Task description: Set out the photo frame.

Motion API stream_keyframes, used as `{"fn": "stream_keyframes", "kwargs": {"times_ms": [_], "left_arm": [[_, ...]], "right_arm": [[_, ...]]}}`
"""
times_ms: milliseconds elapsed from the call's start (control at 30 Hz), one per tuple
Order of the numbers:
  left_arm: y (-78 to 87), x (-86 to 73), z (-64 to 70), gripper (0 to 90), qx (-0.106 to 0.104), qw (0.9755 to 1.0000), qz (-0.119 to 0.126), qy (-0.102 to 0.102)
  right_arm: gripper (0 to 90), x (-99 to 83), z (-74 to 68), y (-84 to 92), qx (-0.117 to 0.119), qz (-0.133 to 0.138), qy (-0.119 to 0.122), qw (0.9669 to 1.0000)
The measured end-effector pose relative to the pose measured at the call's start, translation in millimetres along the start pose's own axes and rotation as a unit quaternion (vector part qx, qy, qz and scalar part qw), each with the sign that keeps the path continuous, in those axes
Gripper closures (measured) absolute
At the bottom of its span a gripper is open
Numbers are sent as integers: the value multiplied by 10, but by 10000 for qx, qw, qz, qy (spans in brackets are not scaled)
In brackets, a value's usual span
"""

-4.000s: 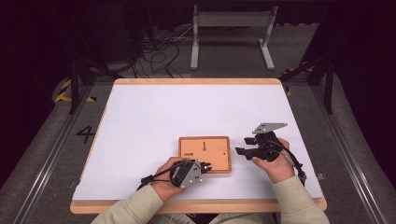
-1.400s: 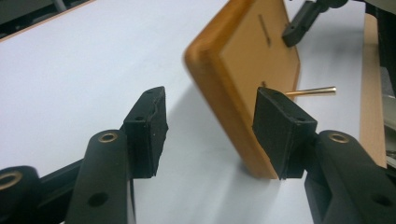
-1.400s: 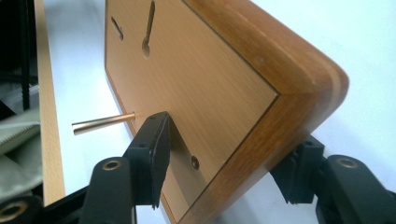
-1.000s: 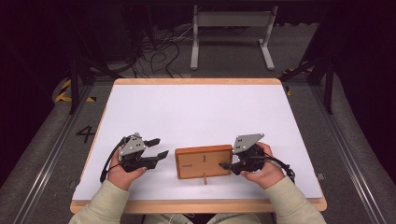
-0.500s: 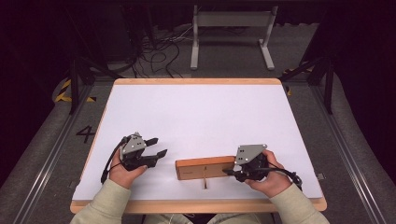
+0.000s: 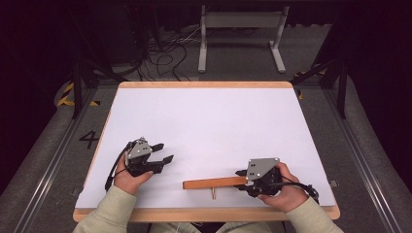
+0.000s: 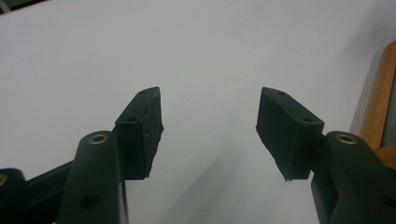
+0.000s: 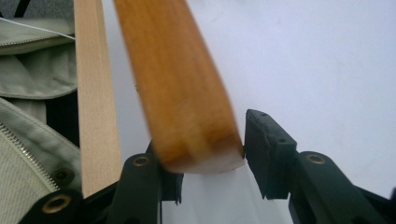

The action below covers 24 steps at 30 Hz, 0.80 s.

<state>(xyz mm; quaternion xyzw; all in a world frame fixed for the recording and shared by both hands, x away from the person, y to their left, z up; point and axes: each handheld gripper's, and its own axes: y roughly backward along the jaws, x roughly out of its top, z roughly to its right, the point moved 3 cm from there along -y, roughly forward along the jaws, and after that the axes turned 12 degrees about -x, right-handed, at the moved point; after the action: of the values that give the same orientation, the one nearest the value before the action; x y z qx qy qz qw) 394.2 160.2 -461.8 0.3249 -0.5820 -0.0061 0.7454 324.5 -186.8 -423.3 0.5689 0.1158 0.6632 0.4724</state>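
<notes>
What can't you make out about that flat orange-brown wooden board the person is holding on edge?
- Flat orange-brown wooden board: high view shows just its thin edge, faces turned away.
- Board's far end: right gripper view, cut off by the top edge and blurred.
- Small peg under it: too small to identify.
- Right gripper: grey plate hides its jaws.

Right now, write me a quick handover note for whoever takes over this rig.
Left tongs: open, empty, hovering over the white table at its near left.
Right tongs: closed on one end of the wooden board; their jaws have just been closing.
Board: tipped up on edge near the table's front edge, a small peg sticking out toward the person.
Done: board gripped and stood on edge.
Left: probably turning it fully over and setting it down.
</notes>
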Motion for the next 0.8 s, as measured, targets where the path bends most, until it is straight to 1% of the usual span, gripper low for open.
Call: {"fn": "stream_keyframes", "kwargs": {"times_ms": [133,233,333,400,467,567,667,767,800], "left_arm": [[2,-3,-18,409,-6,10000,31,70],[10,0,-35,408,-4,10000,34,50],[15,5,-40,405,9,10000,63,54],[20,6,-42,403,25,10000,68,67],[26,7,-46,401,25,9999,86,74],[32,7,-53,401,44,9999,106,98],[26,9,-58,400,46,9999,95,92],[21,11,-57,400,36,9999,85,70],[22,12,-56,400,46,9999,93,72]], "right_arm": [[569,-16,-23,10,-35,-22,-27,10000],[542,-30,-10,20,-42,-31,-98,9999],[536,-63,11,44,-40,-105,-164,9998],[574,-95,26,68,-56,-192,-250,9995],[638,-126,34,104,-3,-267,-299,9992],[692,-160,41,128,2,-392,-298,9988],[763,-217,60,129,22,-566,-318,9979],[898,-254,55,119,75,-689,-280,9972],[900,-257,51,116,102,-710,-287,9970]]}}
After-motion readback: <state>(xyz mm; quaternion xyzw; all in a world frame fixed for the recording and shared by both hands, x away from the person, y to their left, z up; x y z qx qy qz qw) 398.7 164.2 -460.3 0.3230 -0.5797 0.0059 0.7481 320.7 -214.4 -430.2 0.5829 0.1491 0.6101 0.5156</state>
